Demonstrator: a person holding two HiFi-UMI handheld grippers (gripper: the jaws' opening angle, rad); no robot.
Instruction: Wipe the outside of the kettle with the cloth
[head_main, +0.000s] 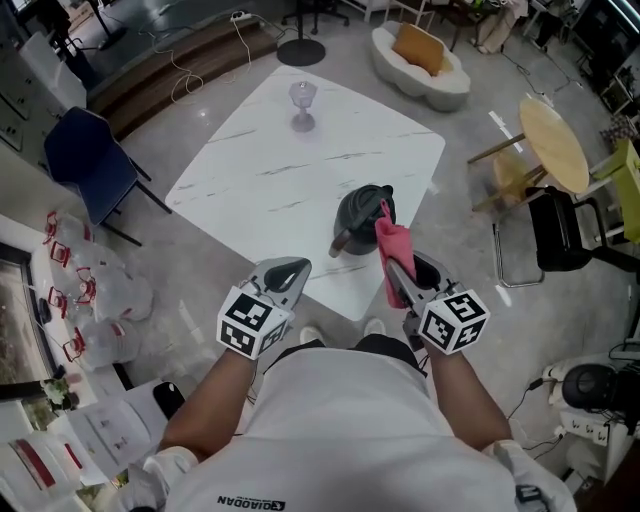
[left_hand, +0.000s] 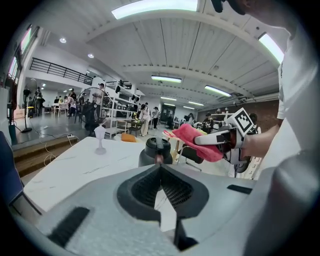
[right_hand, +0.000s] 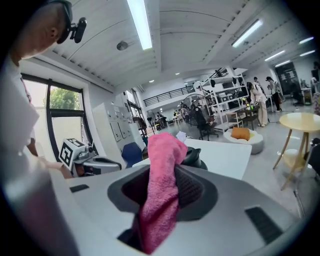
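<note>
Two grippers hang side by side over the near corner of the white marble table (head_main: 262, 165), and only one carries anything; the right gripper (head_main: 394, 268) is clamped on the pink cloth (head_main: 388, 245), a thick fold standing up past its jaws and a longer tail hanging below them, while the left gripper (head_main: 289, 270) has its jaws pressed together with nothing between them. The dark kettle (head_main: 360, 216) stands upright on the table close to that near corner, its lid on, with a stemmed glass (head_main: 302, 105) well apart at the far side; in the head view the cloth overlaps the kettle's right flank, yet the left gripper view shows the cloth off to the side of the kettle and higher than its lid, so it looks short of contact — I judge the wiping itself as not yet begun. To do the step well, the upper fold should meet the kettle's wall broadly rather than by its tip, so the jaws' hard edges stay off the surface; light pressure and strokes that follow the curve round the body seem wiser than a straight push, since the kettle sits near the table's edge on a smooth top and could slide or tip toward the floor. The left gripper is idle, and steadying the kettle by its handle or lid would likely help; for that it would first have to open. The hanging tail may drag across the tabletop — worth keeping clear.
</note>
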